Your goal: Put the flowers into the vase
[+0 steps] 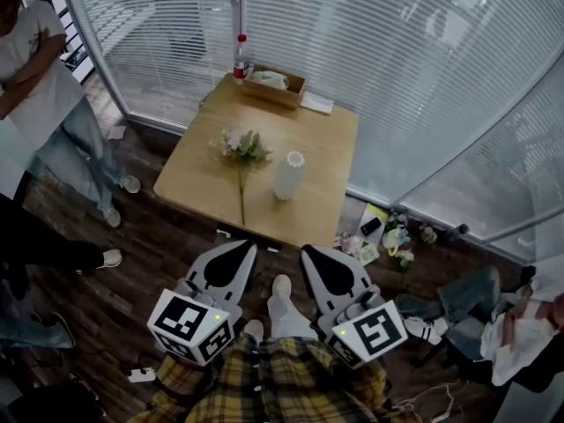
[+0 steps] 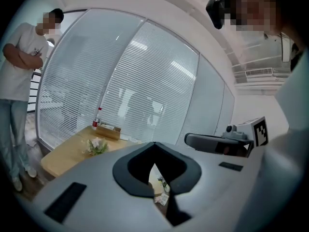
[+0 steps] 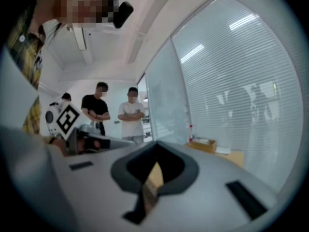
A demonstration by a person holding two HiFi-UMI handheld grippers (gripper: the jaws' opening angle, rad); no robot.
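A bunch of pale flowers [image 1: 243, 147] lies on the wooden table [image 1: 326, 148], its long stem pointing at the near edge. A white vase [image 1: 289, 175] stands upright just right of it. My left gripper [image 1: 241, 248] and right gripper [image 1: 310, 253] hover side by side over the floor short of the table, both shut and holding nothing. In the left gripper view the flowers [image 2: 96, 146] show far ahead beyond the left gripper [image 2: 154, 145], with the right gripper [image 2: 212, 141] alongside. The right gripper [image 3: 157, 145] faces the table's corner [image 3: 237, 156]; the flowers and vase are hidden there.
A cardboard box [image 1: 275, 86] and a red-capped bottle [image 1: 240, 59] stand at the table's far edge by the blinds. Clutter [image 1: 381, 237] lies on the floor right of the table. A person [image 1: 40, 95] stands at left, another sits at right [image 1: 515, 320]. Two people [image 3: 116, 112] stand behind.
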